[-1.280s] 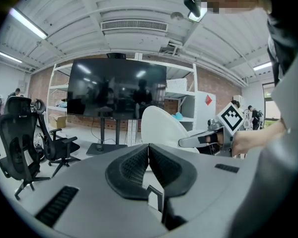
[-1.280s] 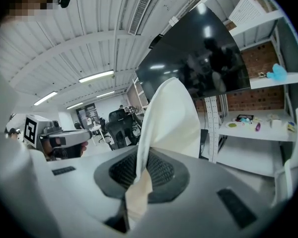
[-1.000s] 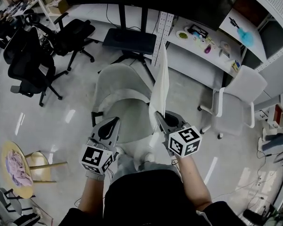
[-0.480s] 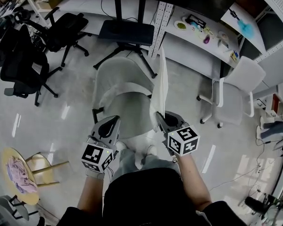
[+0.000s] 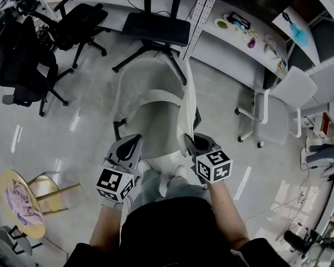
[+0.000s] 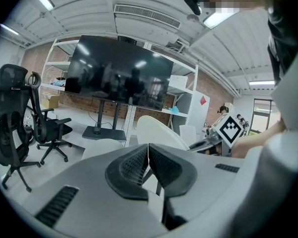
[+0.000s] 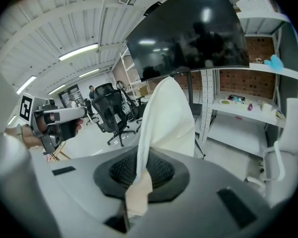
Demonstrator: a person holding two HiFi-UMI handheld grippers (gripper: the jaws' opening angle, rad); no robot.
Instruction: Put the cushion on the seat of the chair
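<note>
Right, head view: the right gripper is clamped on the cushion, which stands edge-on with its long axis running toward upper centre, and the chair seat lies just left of it. Left gripper view: the left gripper is pressed together and empty. Right gripper view: the cushion's corner is pinched and its panel rises up-frame.

The cushion was a thin, cream-white pad. It stood on edge, nearly upright, at the centre of the frame, with its lower corner pinched in my right claw. The pale grey chair sat just left of it, its curved seat low beside the cushion.
</note>
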